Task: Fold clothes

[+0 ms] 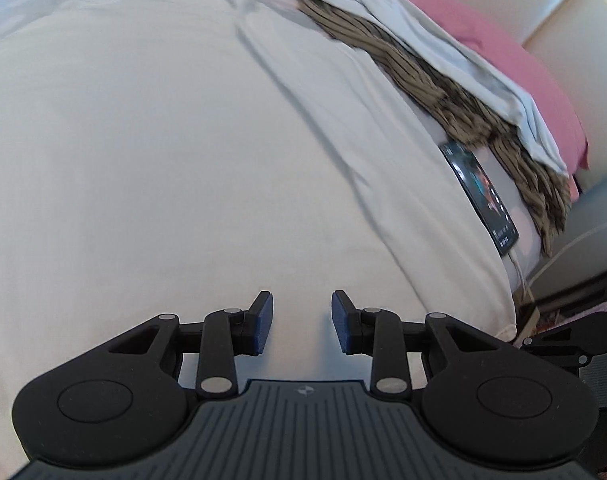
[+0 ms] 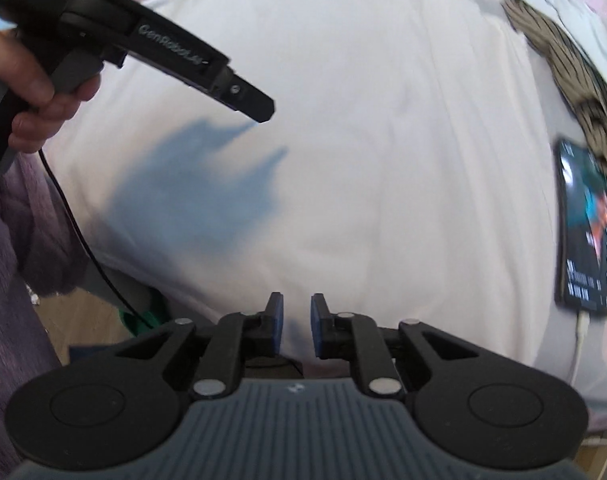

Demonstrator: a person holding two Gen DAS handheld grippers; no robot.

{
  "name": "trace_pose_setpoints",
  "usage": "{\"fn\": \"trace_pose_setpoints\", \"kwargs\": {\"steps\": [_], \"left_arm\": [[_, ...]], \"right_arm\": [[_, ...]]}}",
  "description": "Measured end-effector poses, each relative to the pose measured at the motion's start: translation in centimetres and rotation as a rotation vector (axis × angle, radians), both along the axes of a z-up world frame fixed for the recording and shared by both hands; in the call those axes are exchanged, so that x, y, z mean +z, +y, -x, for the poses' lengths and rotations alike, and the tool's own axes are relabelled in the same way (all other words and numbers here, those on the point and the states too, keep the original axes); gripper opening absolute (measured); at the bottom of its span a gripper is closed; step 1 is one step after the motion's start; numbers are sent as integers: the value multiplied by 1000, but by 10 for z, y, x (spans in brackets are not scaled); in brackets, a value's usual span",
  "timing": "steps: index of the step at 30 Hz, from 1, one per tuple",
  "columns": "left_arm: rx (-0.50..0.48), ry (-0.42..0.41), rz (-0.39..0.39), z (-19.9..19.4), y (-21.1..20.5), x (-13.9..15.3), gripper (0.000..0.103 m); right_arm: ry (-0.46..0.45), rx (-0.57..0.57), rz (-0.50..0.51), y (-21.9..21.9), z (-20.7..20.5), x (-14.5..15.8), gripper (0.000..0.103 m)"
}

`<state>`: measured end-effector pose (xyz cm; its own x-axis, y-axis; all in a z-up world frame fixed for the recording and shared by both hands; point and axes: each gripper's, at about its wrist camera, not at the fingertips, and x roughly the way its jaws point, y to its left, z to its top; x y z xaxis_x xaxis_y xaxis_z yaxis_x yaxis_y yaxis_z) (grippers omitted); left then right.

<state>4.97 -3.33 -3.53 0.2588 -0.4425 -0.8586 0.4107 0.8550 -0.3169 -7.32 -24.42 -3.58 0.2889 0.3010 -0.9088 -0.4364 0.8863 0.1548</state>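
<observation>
A large white garment (image 1: 183, 160) lies spread flat over the bed, with a long crease running toward the far side. My left gripper (image 1: 302, 320) hovers open above its near part, nothing between the blue pads. In the right wrist view the same white cloth (image 2: 363, 160) fills the middle. My right gripper (image 2: 296, 326) stands open with a narrow gap at the cloth's near edge, holding nothing. The left gripper (image 2: 259, 108) appears there at upper left, held by a hand (image 2: 35, 88); it casts a shadow on the cloth.
A brown striped garment (image 1: 443, 84) and a pale grey one (image 1: 443, 36) lie piled along the right of the bed, over a pink sheet (image 1: 515, 60). A lit phone (image 1: 483, 188) on a white cable rests beside them (image 2: 587, 232). A purple sleeve (image 2: 7, 280) is at left.
</observation>
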Motion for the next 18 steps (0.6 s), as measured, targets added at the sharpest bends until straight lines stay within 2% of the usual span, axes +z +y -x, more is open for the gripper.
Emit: {"fn": "trace_pose_setpoints", "kwargs": {"steps": [3,11,18], "left_arm": [[60,-32,-23,-4,35,14,29],[228,-109,-156,-12,140,43,29],[382,-180,-266,-14,229,59,35]], "right_arm": [[-14,37,4,15,-8,6,25],[-21,132,26,53,-22,17,32],[-8,192,33,75,-61,12,34]]}}
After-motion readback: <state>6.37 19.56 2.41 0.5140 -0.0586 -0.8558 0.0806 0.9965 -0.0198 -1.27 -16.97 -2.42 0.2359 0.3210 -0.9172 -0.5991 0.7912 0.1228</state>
